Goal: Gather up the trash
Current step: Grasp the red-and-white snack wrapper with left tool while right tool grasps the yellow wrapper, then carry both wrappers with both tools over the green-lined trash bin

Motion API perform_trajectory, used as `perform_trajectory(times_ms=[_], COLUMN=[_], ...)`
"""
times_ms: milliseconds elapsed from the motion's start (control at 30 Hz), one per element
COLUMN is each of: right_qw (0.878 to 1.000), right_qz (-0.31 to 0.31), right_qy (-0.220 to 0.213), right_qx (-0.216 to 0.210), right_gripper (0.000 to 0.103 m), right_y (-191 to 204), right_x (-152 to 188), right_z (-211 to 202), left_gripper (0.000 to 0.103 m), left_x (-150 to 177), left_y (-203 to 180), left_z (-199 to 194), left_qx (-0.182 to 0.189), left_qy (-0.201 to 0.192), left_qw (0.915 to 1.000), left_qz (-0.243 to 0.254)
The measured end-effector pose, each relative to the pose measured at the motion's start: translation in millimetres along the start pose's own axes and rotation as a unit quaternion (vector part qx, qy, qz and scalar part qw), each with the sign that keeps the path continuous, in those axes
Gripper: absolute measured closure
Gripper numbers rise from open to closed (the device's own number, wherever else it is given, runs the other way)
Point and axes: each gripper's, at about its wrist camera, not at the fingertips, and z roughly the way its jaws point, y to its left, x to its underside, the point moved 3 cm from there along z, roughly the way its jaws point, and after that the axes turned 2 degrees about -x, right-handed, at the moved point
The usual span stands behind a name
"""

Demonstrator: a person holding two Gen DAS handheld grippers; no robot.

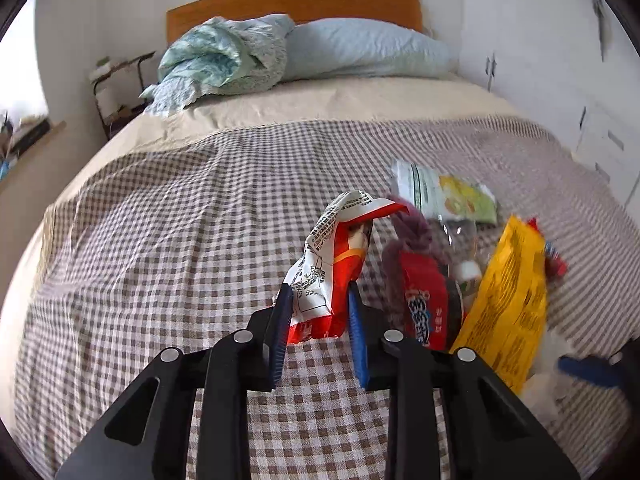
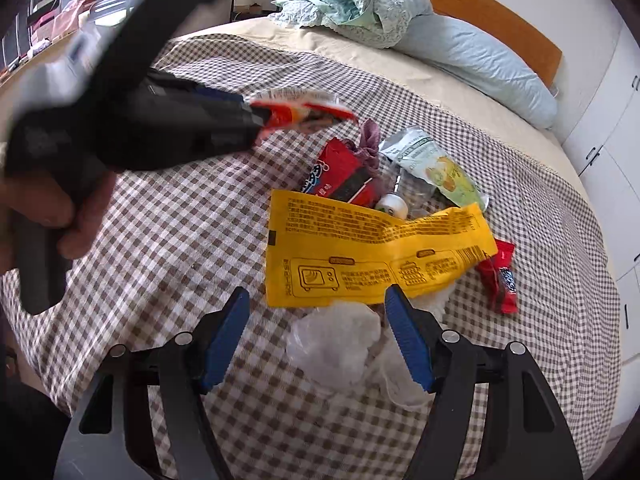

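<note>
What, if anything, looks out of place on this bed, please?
Snack litter is strewn over the checked blanket: a yellow wrapper, red packets, a green pouch and crumpled clear plastic. The left hand-held gripper grips one red-and-white wrapper.

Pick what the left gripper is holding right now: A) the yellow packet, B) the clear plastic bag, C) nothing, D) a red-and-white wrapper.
D: the left gripper is shut on the red-and-white wrapper, lifted off the checked blanket.
</note>
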Motion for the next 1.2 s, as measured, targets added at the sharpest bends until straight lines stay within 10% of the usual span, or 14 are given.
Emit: perform_trajectory(times_ms=[233,300,367,500,800,1200], right_qw=[0.994,0.993,0.993,0.994,0.973,0.960], right_qz=[-0.040,-0.046,-0.040,0.029,0.185,0.223], right_qy=[0.014,0.014,-0.012,-0.071,-0.132,-0.153], right_qx=[0.100,0.112,0.111,0.075,0.039,0.072], right_gripper=[0.038,0.075,0.091,0.101,0.102,0.102], right_y=[14,11,4,-42,-179,-216], right_x=[-1,-1,-5,-19,3,98], right_z=[42,39,18,-48,-148,-257], left_gripper=[0.087,0.088,0.089,0.094,0.096,0.096], left_x=[-11,-8,-7,-6,-14,-19], left_y=[53,56,56,48,17,-102], left_z=[-42,-41,-38,-37,-58,-116], left_qx=[0.030,0.041,0.047,0.041,0.075,0.185], left_qy=[-0.041,-0.034,-0.025,-0.020,-0.041,-0.076], left_qw=[0.9928,0.9912,0.9903,0.9914,0.9916,0.9797], left_qz=[-0.108,-0.121,-0.128,-0.123,-0.097,0.010])
